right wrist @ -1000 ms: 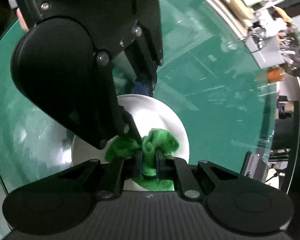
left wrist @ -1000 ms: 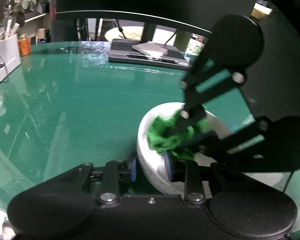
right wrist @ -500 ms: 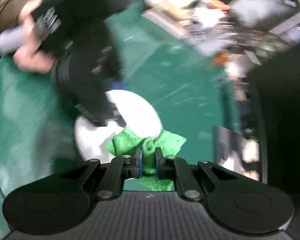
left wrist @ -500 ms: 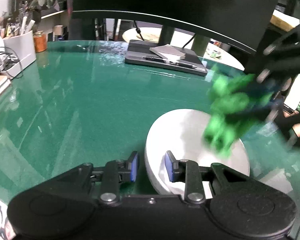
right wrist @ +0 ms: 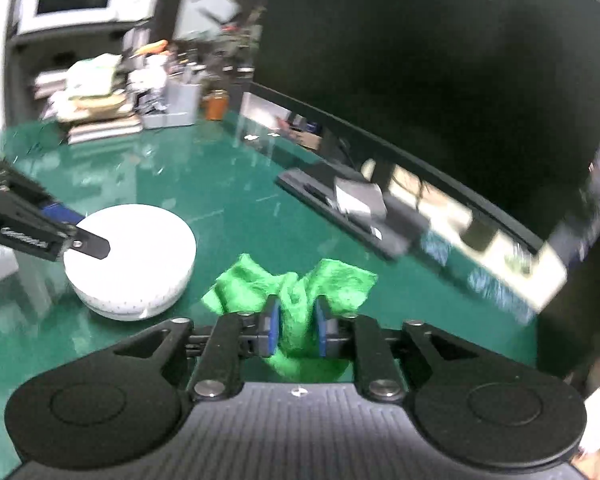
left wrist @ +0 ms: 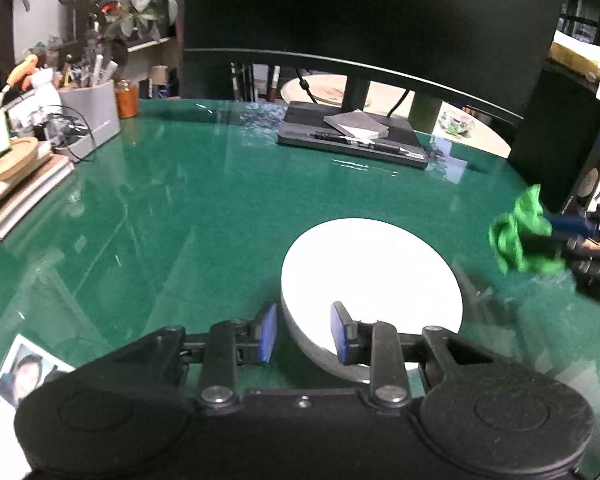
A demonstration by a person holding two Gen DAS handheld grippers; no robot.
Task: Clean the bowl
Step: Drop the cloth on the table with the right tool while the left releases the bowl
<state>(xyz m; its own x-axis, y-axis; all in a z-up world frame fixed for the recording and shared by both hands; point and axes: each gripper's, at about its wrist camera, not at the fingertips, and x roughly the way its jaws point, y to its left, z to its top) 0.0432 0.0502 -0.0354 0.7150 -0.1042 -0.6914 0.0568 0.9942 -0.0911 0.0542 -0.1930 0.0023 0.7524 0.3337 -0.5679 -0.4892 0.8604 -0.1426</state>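
Note:
A white bowl (left wrist: 370, 276) stands on the green glass table; it also shows in the right wrist view (right wrist: 132, 260). My left gripper (left wrist: 303, 334) straddles the bowl's near rim, one blue pad outside, one inside, with a gap to the wall on each side. My right gripper (right wrist: 295, 326) is shut on a bright green cloth (right wrist: 296, 292) and holds it above the table, right of the bowl. The cloth shows in the left wrist view (left wrist: 520, 236) at the right edge.
A dark monitor (left wrist: 372, 20) stands at the back with a black notebook and pen (left wrist: 352, 136) under it. A grey organiser (left wrist: 88, 120), books and clutter sit at the far left. A photo card (left wrist: 28, 368) lies near left.
My right gripper has lifted the green cloth out of the bowl and swung it away to the right. The bowl's inside is now bare. My left gripper has stayed at the rim.

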